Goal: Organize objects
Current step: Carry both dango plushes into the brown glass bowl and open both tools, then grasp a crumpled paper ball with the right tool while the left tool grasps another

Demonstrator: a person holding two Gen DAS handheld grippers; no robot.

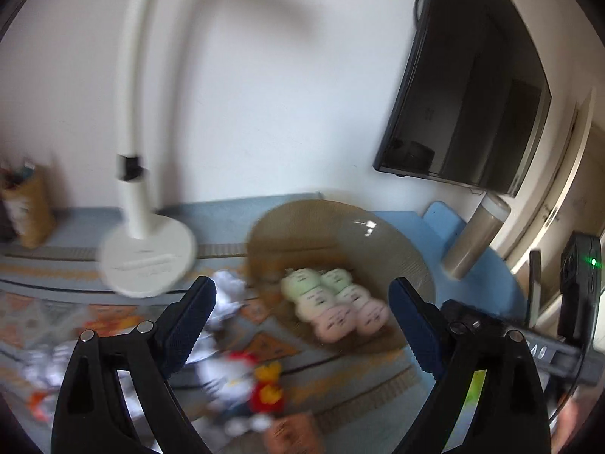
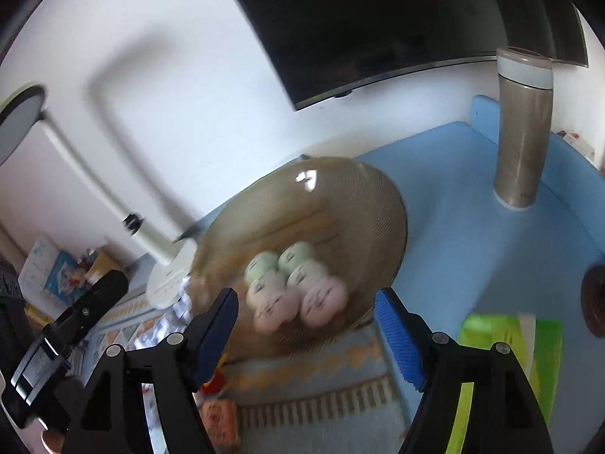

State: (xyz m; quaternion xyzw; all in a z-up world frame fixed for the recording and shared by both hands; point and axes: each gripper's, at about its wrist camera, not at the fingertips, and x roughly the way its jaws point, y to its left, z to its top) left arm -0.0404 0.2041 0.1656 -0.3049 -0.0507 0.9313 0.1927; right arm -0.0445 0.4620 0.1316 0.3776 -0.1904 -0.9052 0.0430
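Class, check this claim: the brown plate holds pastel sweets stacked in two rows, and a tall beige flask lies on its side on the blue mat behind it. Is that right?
One detail is wrong. The flask is not lying down: it stands upright on the blue mat, as the right wrist view shows. The rest holds: the brown plate carries the pastel sweets in two rows.

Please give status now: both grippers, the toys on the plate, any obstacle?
Left gripper open, empty. Right gripper open, empty. Plush dango toys resting on brown plate. Lamp base close beside plate.
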